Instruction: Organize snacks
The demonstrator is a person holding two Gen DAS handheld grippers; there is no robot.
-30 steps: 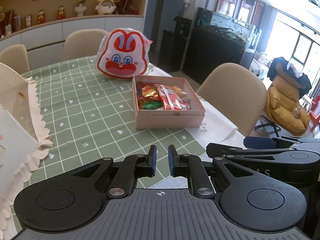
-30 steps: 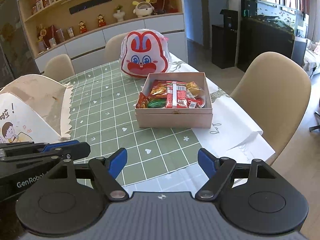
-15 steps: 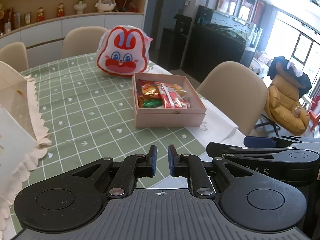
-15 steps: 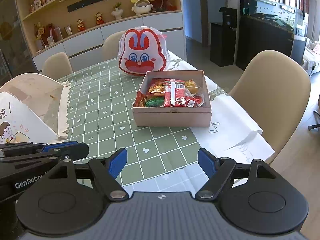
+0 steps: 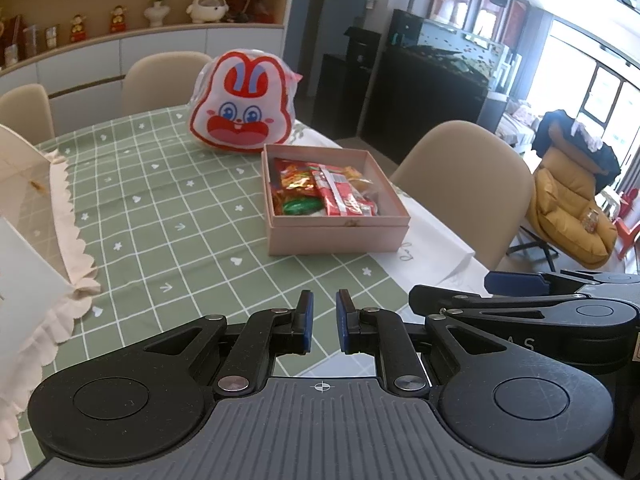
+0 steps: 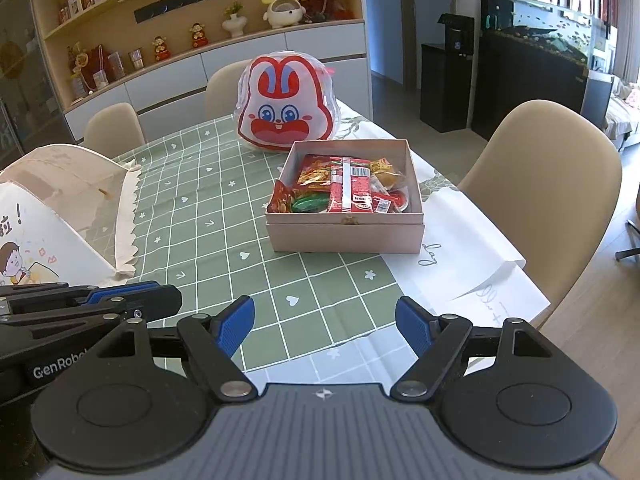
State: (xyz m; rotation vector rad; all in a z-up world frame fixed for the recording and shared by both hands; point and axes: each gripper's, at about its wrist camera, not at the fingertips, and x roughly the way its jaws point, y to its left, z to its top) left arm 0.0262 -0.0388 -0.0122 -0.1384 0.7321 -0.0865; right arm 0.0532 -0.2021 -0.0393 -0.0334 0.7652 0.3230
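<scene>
Holding: I hold both tongs low over the near edge of the worktop (image 6: 224,216), well short of the box (image 6: 346,236), and I touch nothing.
Left tongs: my left tongs (image 5: 324,322) are drawn nearly together, only a narrow slit between the blue pads, with nothing between them.
Right tongs: my right tongs (image 6: 325,322) stand wide apart and are empty.
Snacks: the snacks (image 6: 344,190) lie in the open pink box, a mix of red, gold and green wrappers piled loosely on each other, none spilling over the rim.
Box: it sits on the green checked cloth, its right part on the white paper (image 6: 472,264) at the worktop's right edge.
Rabbit bag: the rabbit bag (image 6: 286,106) stands upright just behind the box; I cannot tell whether it holds more snacks.
Loose snacks: I see none on the cloth outside the box.
Done: I judge the gathering finished, since every wrapper in view is already inside.
Left: perhaps tidying the pile or dealing with the rabbit bag; I see no lid for the box.
Left side: a white frilled cover (image 6: 72,196) and a cartoon-printed box (image 6: 36,240) stand apart from the snacks.
</scene>
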